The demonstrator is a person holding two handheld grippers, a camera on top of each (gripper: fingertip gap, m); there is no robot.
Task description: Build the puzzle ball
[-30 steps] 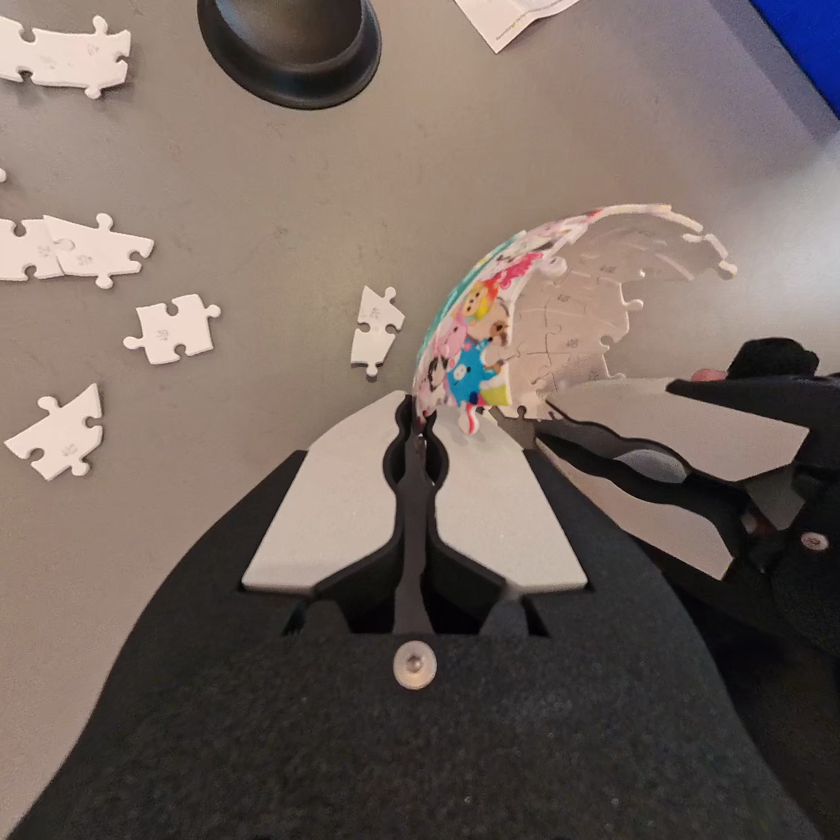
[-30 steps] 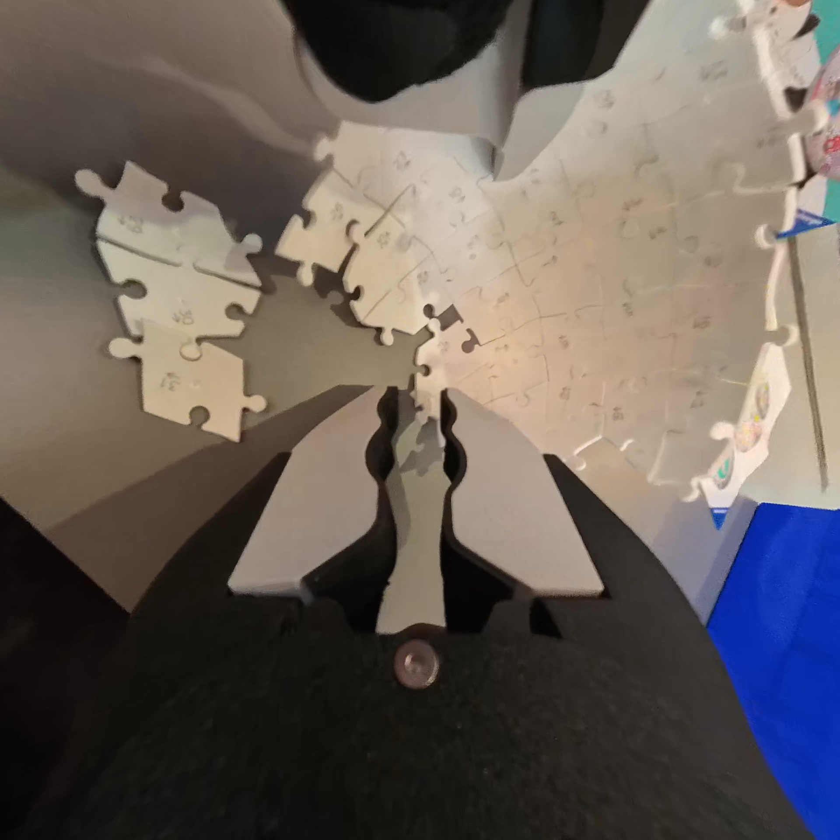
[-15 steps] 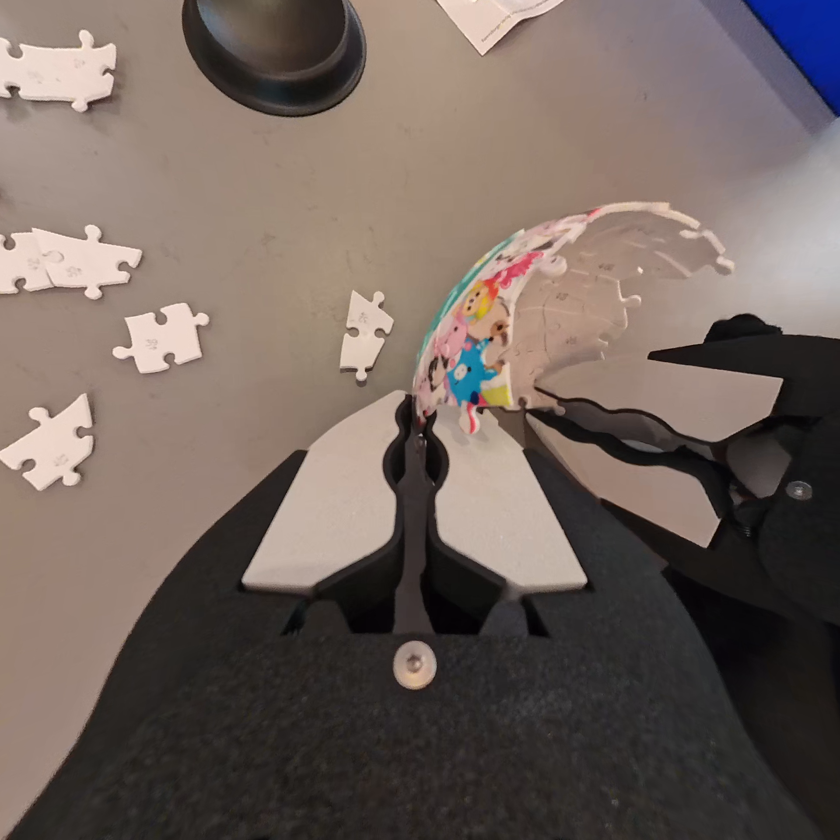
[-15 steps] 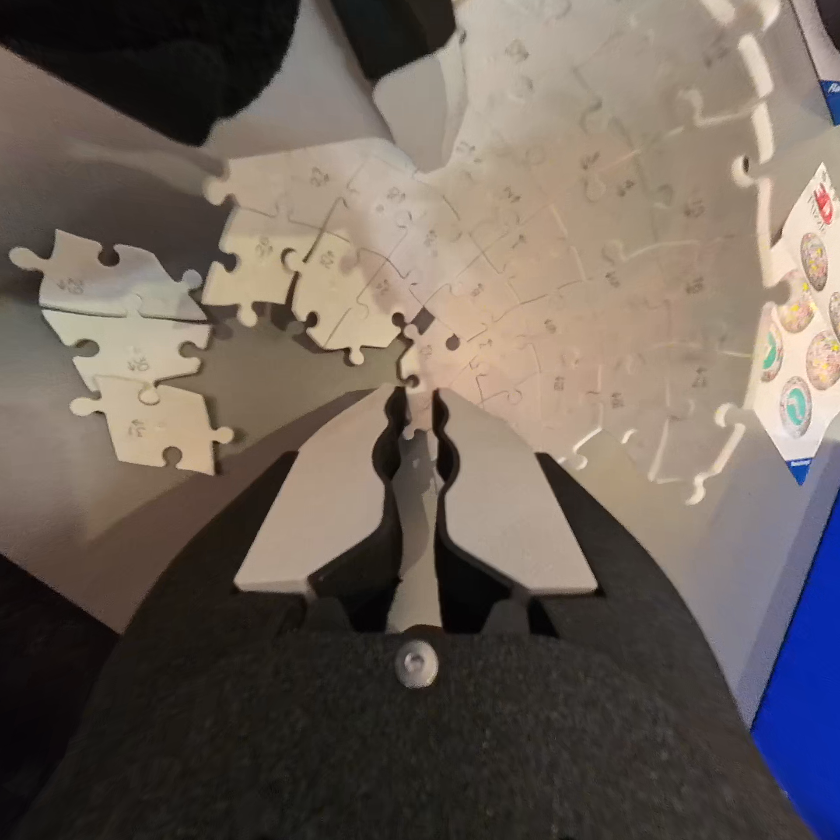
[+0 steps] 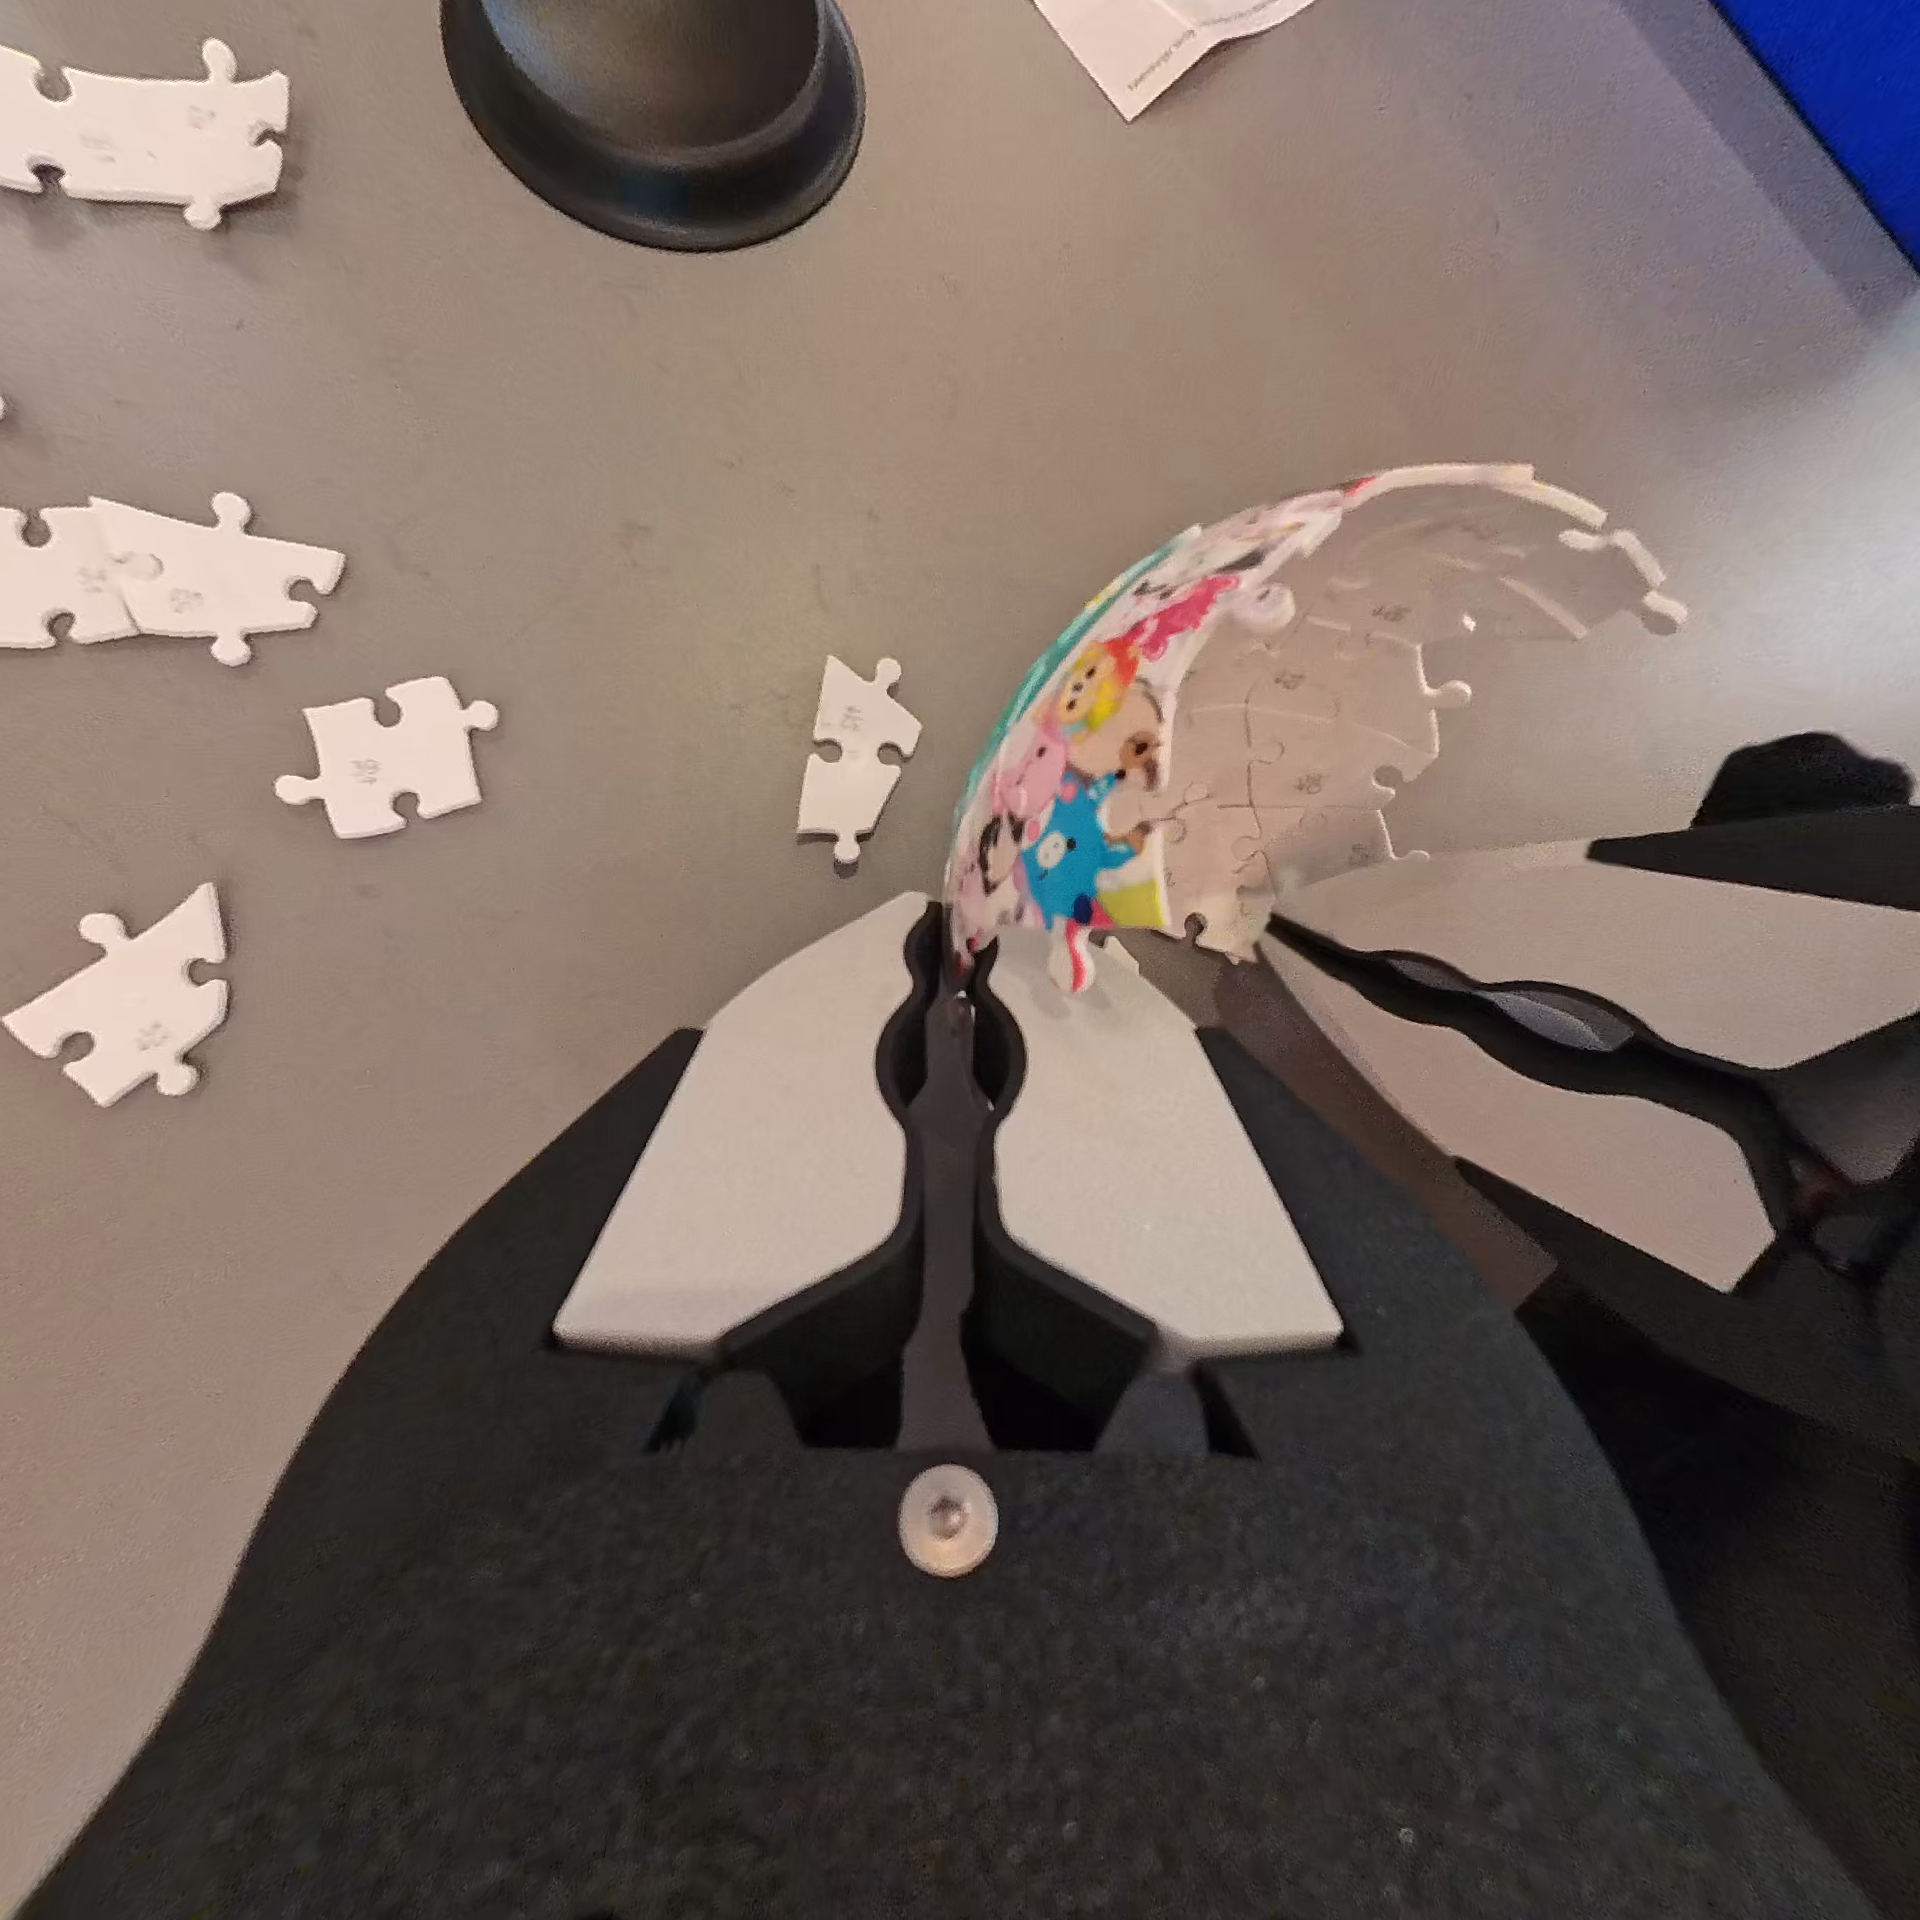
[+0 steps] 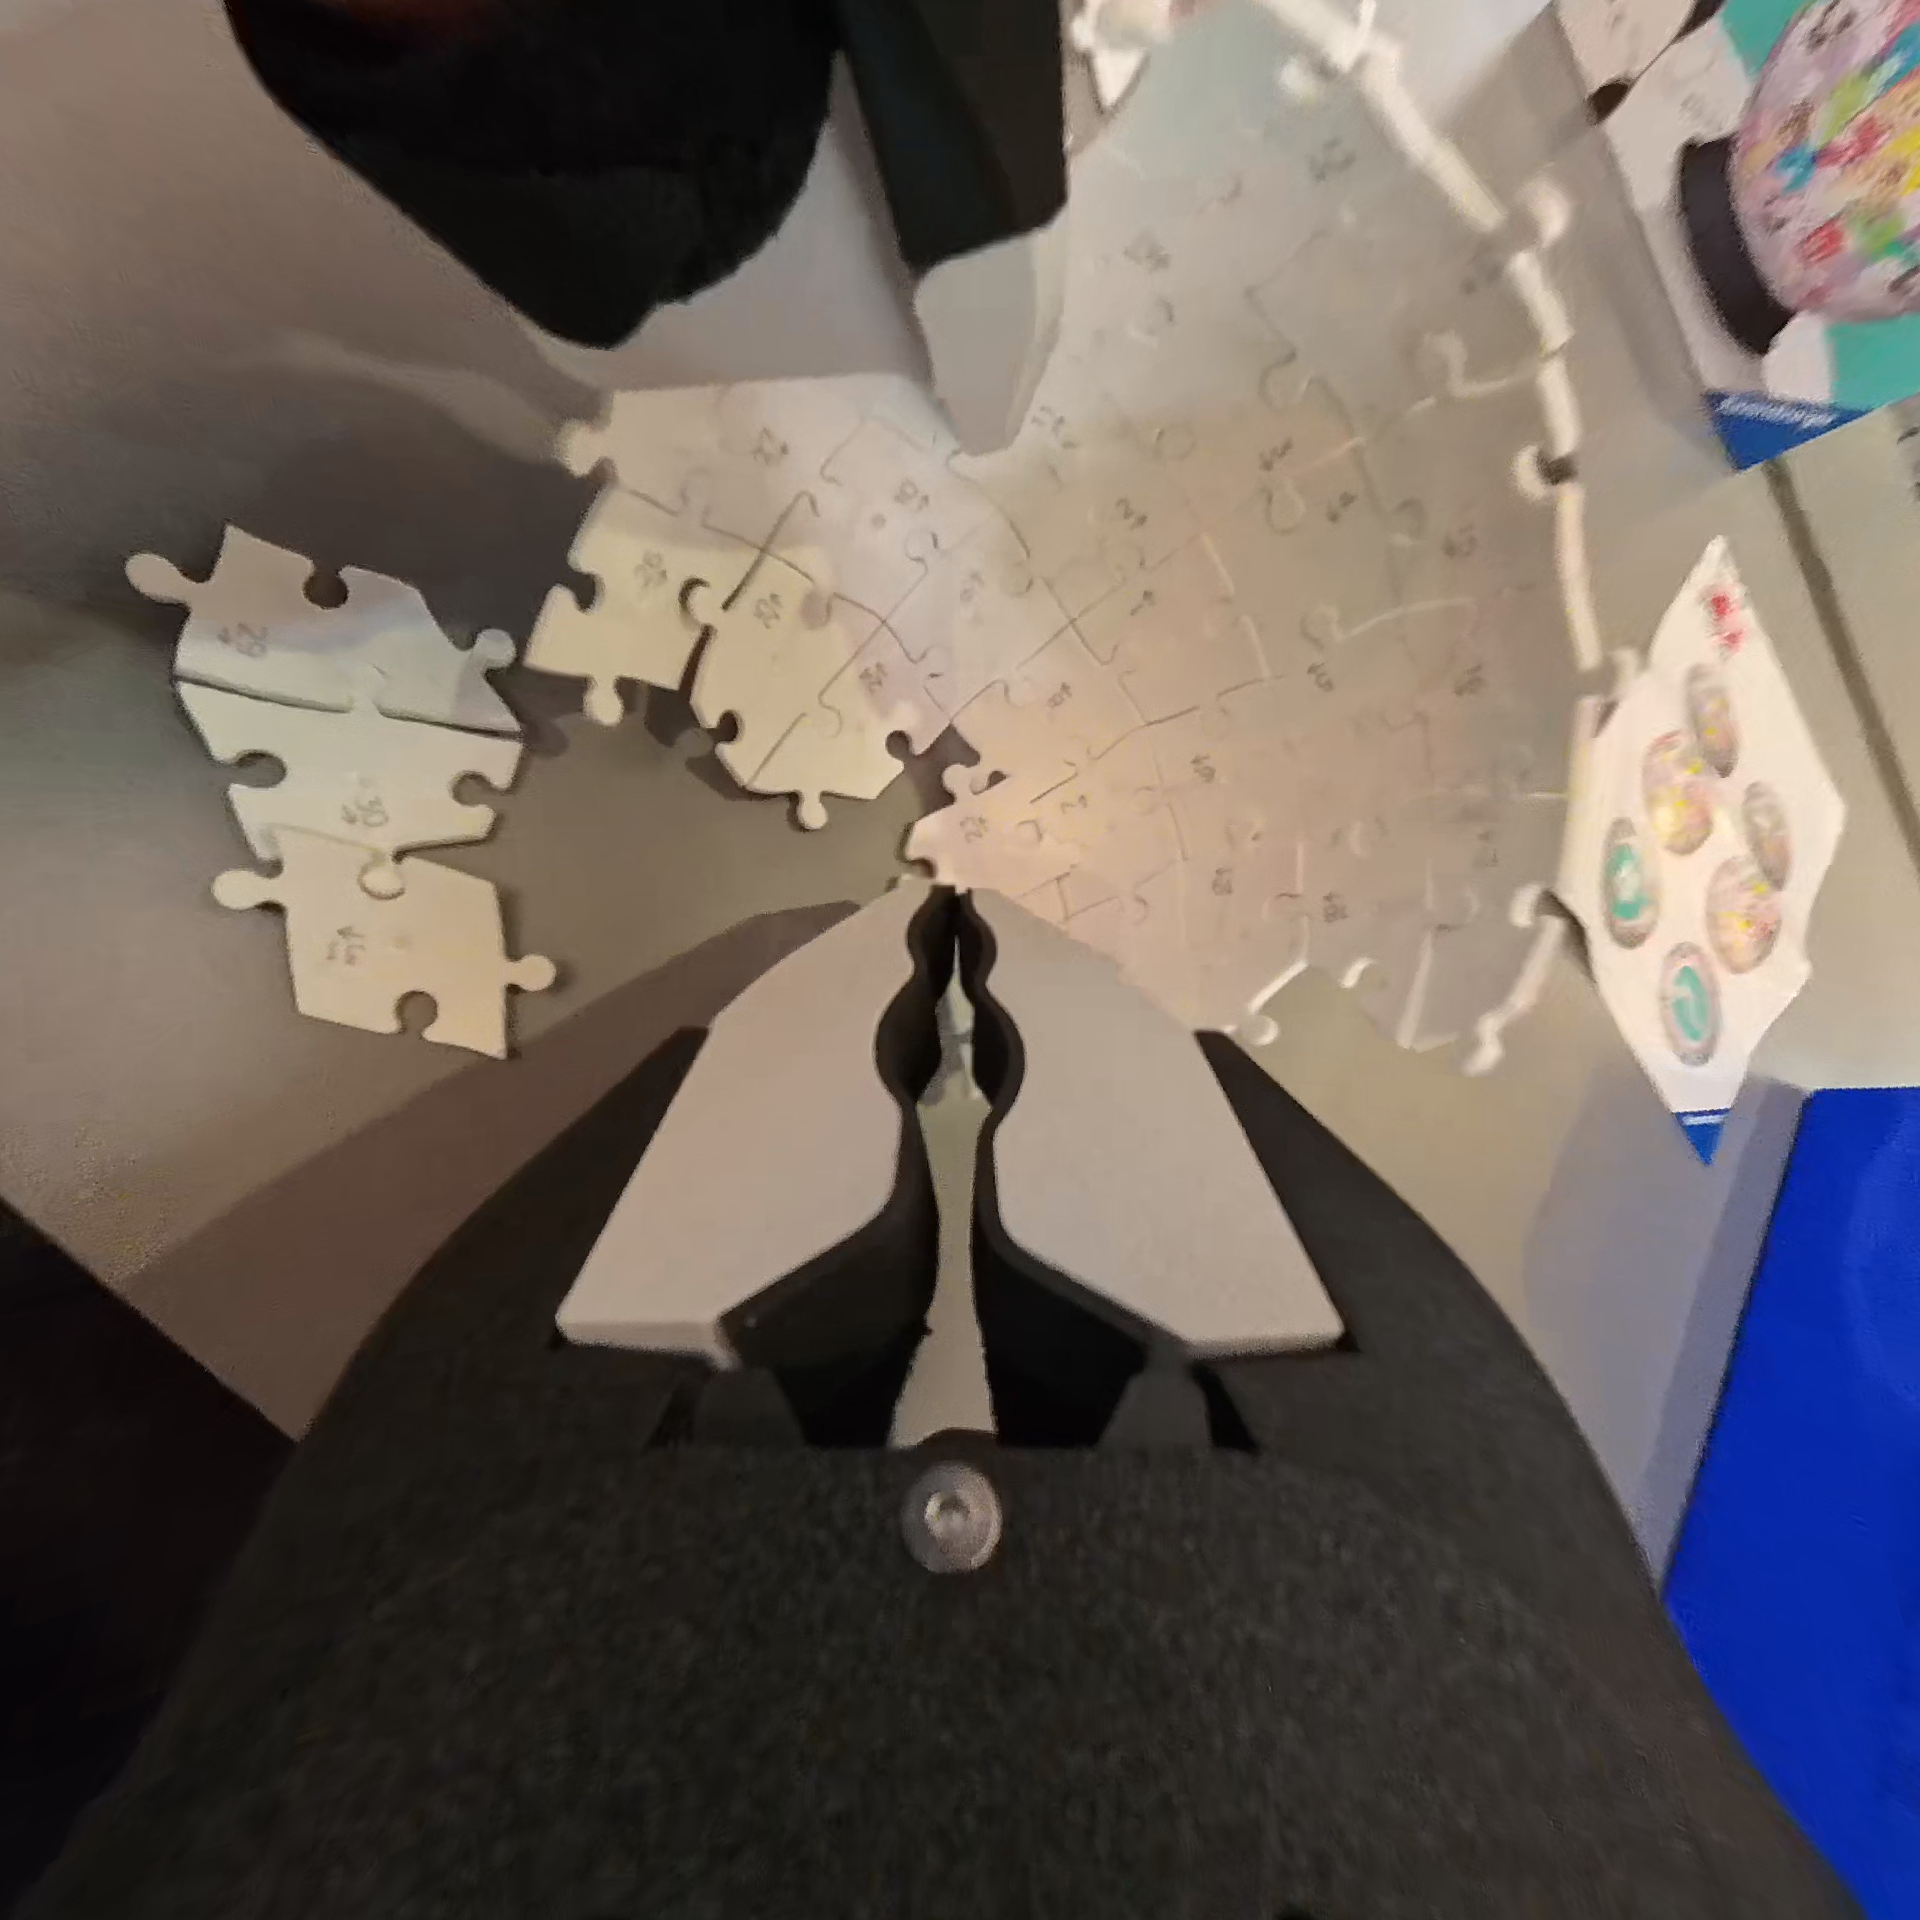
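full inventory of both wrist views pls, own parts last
partly built puzzle ball: 1, colourful outside, white inside, held above the table
loose puzzle pieces: white, single and joined, about six groups on the left of the table; a joined strip in the right wrist view
black ring stand: 1, far edge of the table
paper leaflet: 1, white, far right
table: 1, grey
puzzle box: 1, top right of the right wrist view
left hand-held gripper: shut on the ball's edge
right hand-held gripper: shut at the ball's edge
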